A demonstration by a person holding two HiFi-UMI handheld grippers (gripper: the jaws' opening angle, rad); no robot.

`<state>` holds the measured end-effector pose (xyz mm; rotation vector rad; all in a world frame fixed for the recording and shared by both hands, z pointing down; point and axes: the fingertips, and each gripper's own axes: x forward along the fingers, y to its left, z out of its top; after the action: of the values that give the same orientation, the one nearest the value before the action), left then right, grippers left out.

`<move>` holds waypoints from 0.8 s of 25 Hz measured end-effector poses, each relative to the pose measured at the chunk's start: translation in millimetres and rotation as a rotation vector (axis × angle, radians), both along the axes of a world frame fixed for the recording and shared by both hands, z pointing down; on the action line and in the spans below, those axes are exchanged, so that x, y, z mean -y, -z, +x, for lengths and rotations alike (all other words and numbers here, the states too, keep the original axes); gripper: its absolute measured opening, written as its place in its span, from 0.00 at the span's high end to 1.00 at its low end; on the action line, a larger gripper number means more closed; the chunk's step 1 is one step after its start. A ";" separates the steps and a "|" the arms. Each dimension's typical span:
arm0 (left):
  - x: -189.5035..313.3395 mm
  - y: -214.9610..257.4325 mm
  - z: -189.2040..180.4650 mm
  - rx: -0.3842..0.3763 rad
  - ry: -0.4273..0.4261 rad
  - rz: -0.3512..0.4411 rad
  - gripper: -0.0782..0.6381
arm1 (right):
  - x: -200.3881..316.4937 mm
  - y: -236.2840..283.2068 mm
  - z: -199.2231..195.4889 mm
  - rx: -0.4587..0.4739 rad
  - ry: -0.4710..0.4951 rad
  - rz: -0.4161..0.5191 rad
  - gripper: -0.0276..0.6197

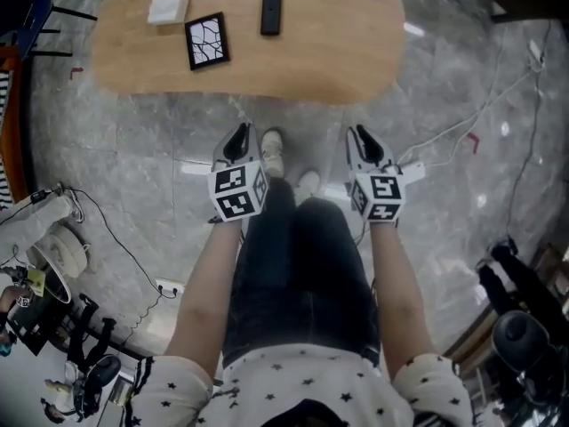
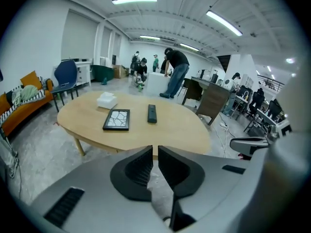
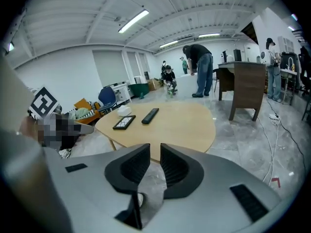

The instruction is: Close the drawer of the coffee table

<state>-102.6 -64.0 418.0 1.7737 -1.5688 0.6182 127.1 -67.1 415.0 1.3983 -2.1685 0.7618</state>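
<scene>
The coffee table (image 1: 329, 52) is a rounded light-wood top on a grey marble floor, seen from above in the head view. No drawer shows in any view. My left gripper (image 1: 240, 137) and right gripper (image 1: 360, 137) hang side by side in the air short of the table's near edge, above the person's legs. In the left gripper view the table (image 2: 175, 125) lies beyond the left gripper (image 2: 155, 152), whose jaws stand a narrow slit apart with nothing between them. The right gripper (image 3: 155, 152) likewise shows a slim gap and holds nothing, with the table (image 3: 180, 123) ahead.
On the table lie a black framed picture (image 1: 206, 40), a black remote (image 1: 271, 6) and a white box (image 1: 168, 8). The person's shoes (image 1: 272, 152) stand near the table edge. White cables (image 1: 462, 132) cross the floor at right. A blue chair (image 2: 65, 76) and people (image 2: 176, 72) stand farther back.
</scene>
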 end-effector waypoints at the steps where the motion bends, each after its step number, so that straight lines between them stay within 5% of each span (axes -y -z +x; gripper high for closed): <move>1: -1.6 7.1 4.8 0.000 -0.004 0.004 0.84 | -2.1 8.0 -0.7 0.000 -0.001 0.003 0.85; 20: -29.8 140.8 72.6 -0.117 -0.076 0.087 0.88 | -32.1 147.9 -11.2 0.083 -0.007 0.066 0.94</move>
<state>-30.0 -34.2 277.3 1.9054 -1.4748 0.4794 115.9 -35.0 267.2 1.4314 -2.2721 0.7696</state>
